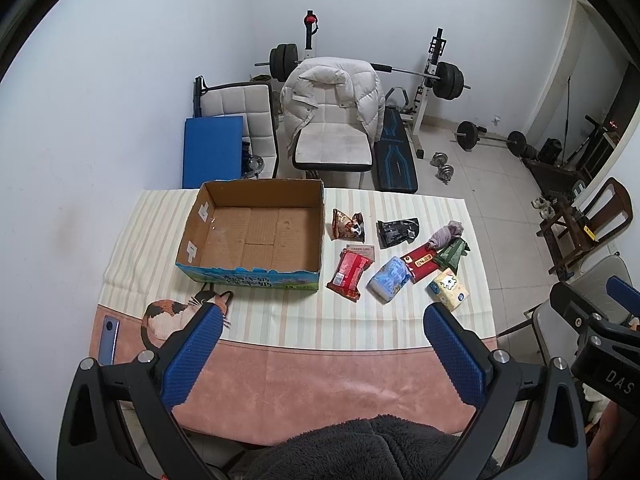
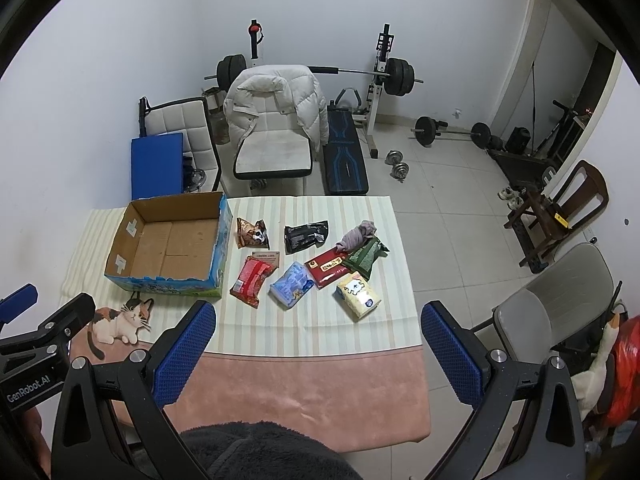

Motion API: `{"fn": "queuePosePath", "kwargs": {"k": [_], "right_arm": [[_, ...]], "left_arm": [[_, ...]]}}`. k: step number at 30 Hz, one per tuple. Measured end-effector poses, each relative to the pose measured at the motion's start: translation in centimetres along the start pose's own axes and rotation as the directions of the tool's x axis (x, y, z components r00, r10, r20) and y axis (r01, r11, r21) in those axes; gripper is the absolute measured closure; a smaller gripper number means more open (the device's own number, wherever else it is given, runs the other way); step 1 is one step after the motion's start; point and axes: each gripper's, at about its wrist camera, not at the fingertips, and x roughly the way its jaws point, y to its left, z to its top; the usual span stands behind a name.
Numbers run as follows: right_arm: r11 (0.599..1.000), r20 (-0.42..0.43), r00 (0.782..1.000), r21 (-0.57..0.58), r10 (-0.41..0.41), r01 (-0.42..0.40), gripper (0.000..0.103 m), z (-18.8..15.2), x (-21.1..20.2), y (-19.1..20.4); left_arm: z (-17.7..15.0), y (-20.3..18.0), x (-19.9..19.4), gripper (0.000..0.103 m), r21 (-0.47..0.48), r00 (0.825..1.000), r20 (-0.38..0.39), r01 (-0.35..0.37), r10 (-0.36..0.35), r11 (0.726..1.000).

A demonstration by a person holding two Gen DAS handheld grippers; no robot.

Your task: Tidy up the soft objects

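Several soft packets lie scattered on the striped cloth ahead of both claws: a red snack bag [image 1: 349, 274], a blue-and-white tissue pack [image 1: 390, 279], a yellow tissue pack [image 1: 448, 289], a flat red packet [image 1: 420, 262], a green pouch [image 1: 452, 251], a lilac cloth bundle [image 1: 446, 235] touching that pouch, a black pouch [image 1: 397, 231] and a brown snack bag [image 1: 347, 224]. Ahead and left of the left gripper [image 1: 325, 310] stands an open cardboard box [image 1: 256, 232], empty, just beside the red and brown bags. The left gripper hangs above the pink near edge of the table [image 1: 320, 384], its blue-padded fingers [image 1: 192, 356] spread wide with nothing between them. The right gripper [image 2: 318, 308] is likewise spread wide and holds nothing; the yellow tissue pack [image 2: 358, 295] sits just beyond its fingertips. A cat picture [image 1: 176, 312] shows by the left finger, a phone [image 1: 109, 340] further left.
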Motion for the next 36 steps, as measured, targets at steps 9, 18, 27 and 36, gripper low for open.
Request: {"fn": "queuePosePath", "kwargs": {"k": [9,18,27,36], "right_arm": [[1.0,-0.003,1.0,-0.002,0.001,-0.001,0.0,-0.3,0.9,0.0],[1.0,-0.015,1.0,-0.007,0.007,-0.007,0.0,-1.0,1.7,-0.1],[0.991,-0.134,0.991,0.137,0.016,0.002,0.0,0.0,10.3,-5.6],[0.977,-0.441,0.895,0.21,0.068,0.029,0.0,-0.7,33.1,-10.7]], "left_arm": [[-0.3,0.2,0.5,0.0,-0.003,1.0,-0.01,0.002,-0.002,1.0],[-0.4,0.2,1.5,0.0,-0.006,1.0,-0.024,0.002,-0.002,1.0],[4.5,-2.1,8.0,0.0,0.116,0.996,0.042,-0.084,0.08,0.99],[5.5,-10.6,27.7,0.0,0.422,0.962,-0.249,0.007,0.109,0.906]]}}
